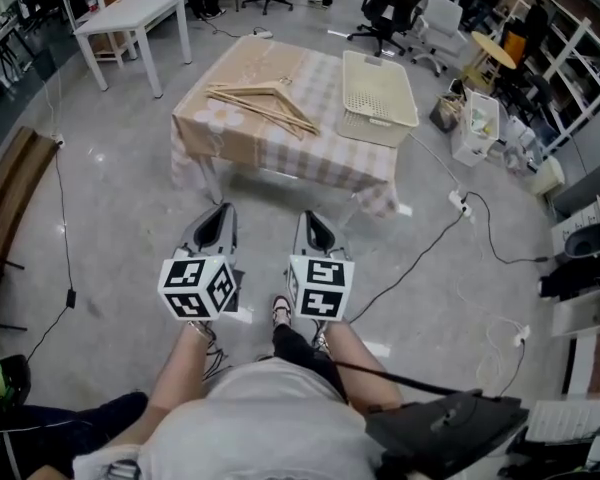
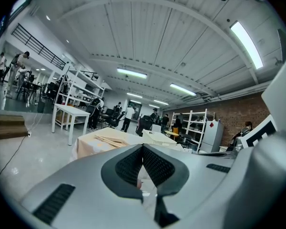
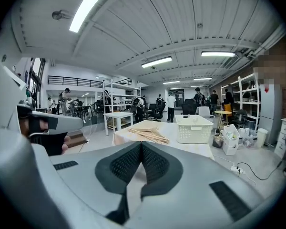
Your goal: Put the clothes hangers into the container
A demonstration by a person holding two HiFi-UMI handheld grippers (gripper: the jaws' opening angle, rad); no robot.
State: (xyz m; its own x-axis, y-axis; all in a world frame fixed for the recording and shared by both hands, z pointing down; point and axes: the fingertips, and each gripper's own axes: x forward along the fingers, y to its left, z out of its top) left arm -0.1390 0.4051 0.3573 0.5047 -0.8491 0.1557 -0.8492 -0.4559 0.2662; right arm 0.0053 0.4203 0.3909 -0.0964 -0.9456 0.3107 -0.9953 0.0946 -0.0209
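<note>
No legible text, number or brand in any view.
- Left marker cube [image 1: 198, 288], behind jaws of left gripper [image 1: 221, 218]: black-and-white square patterns only, no letters.
- Right marker cube [image 1: 320, 288], behind jaws of right gripper [image 1: 309, 220]: same kind of pattern.
- Red diamond sticker [image 2: 210, 124] on white cabinet [image 2: 214, 136], far ahead and to right of left gripper: print too small to read.

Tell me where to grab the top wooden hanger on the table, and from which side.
Probably one wooden arm of the hangers, near the end pointing toward the basket. They lie flat in a loose pile on the table, so come down from above at the near edge, jaws across the thin bar. The hooks are too small to judge.
</note>
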